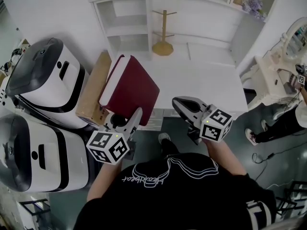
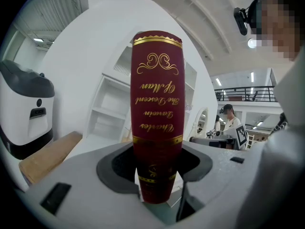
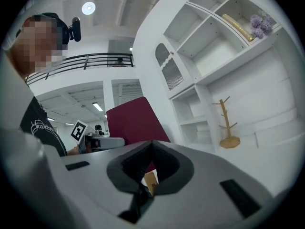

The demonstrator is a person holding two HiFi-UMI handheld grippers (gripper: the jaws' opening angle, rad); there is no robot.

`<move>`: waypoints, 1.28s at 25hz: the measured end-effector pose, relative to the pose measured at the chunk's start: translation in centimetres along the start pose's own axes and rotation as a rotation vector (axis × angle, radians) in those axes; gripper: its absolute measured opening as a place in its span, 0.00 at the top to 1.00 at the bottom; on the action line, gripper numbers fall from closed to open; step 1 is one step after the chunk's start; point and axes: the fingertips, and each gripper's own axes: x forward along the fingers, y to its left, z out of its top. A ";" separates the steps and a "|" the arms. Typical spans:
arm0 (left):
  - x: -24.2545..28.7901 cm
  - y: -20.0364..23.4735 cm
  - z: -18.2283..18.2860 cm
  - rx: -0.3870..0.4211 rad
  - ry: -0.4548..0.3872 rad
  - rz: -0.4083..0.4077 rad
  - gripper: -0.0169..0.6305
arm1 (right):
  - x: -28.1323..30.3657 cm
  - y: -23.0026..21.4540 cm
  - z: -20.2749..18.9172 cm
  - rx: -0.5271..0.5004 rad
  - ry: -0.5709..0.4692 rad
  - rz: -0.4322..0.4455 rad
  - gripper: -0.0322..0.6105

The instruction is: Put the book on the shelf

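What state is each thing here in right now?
Dark red hardback book: closed, clamped in the left hand-held gripper.
Right hand-held gripper: shut, empty.
Wooden peg stand: upright on the white desk.
White shelf: left compartments empty.

This looks like a mock home room staged inside a large research hall. A white wooden shelving unit [image 1: 125, 23], a small wooden peg stand [image 1: 163, 35] and a white dressing table with oval mirror [image 1: 283, 66] stand beside bulky white-and-black machines [image 1: 45, 80], with a black-railed mezzanine [image 3: 81, 61] overhead.

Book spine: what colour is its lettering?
Gold, on a dark red book, best seen in the left gripper view.
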 end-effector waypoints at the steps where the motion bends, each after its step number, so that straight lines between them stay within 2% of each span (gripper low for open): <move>1: 0.5 0.3 0.2 0.001 0.000 0.004 0.65 | 0.4 -0.6 0.1 0.004 -0.002 0.004 0.94; 15: 11.2 7.4 3.1 -0.017 0.023 0.066 0.65 | 8.3 -12.1 3.0 0.047 0.014 0.049 0.94; 25: 18.4 11.1 7.4 0.008 -0.019 0.125 0.65 | 11.0 -19.9 5.8 0.055 0.001 0.061 0.94; 32: 21.5 12.3 9.8 0.055 -0.058 0.172 0.65 | 11.8 -23.5 7.9 0.036 -0.029 0.089 0.94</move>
